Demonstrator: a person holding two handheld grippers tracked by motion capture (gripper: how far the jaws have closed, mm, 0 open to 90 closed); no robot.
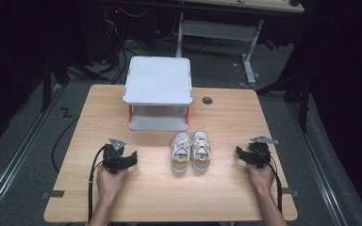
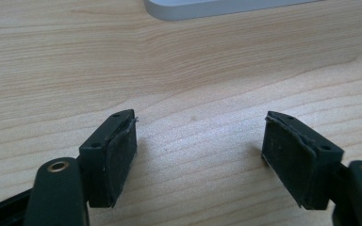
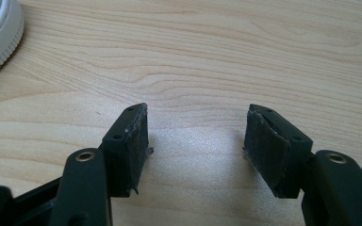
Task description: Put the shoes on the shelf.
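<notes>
The shoes (image 1: pixel 191 151) stand side by side mid-tabletop (image 1: pixel 226 117), just near of the rack (image 1: pixel 158 94). Left gripper (image 1: pixel 131 157) and right gripper (image 1: pixel 239 153) flank them, both wide and empty.

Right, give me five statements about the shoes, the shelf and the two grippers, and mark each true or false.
1. The pair of shoes stands on the table, in front of the white shelf. True.
2. The left gripper holds a shoe. False: its jaws are open over bare wood.
3. The right gripper is open, with nothing between its jaws. True.
4. The shoes sit on top of the shelf. False: the top of the shelf is bare.
5. The shoes lie between the two grippers. True.
</notes>
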